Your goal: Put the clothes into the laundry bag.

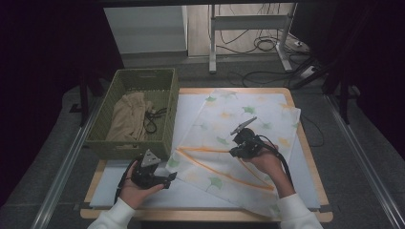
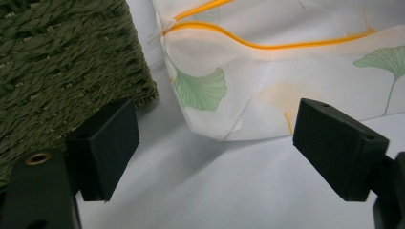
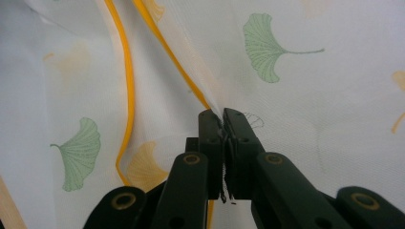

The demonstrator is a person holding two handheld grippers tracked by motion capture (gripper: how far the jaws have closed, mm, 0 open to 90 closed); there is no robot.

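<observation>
Both pads of the right tool (image 3: 223, 125) hide pinched cloth (image 3: 296, 109).

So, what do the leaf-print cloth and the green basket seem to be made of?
The leaf-print cloth looks like thin, matte woven fabric, perhaps cotton or polyester: it folds softly, with orange piping showing through. The green basket looks woven from twisted cord, maybe paper or plastic: ropey strands, dull finish.

Basket (image 1: 165, 102) far left on tabletop (image 1: 305, 143), garment (image 1: 126, 117) inside; cloth (image 1: 239, 143) lies right of it, touching its near corner.
</observation>
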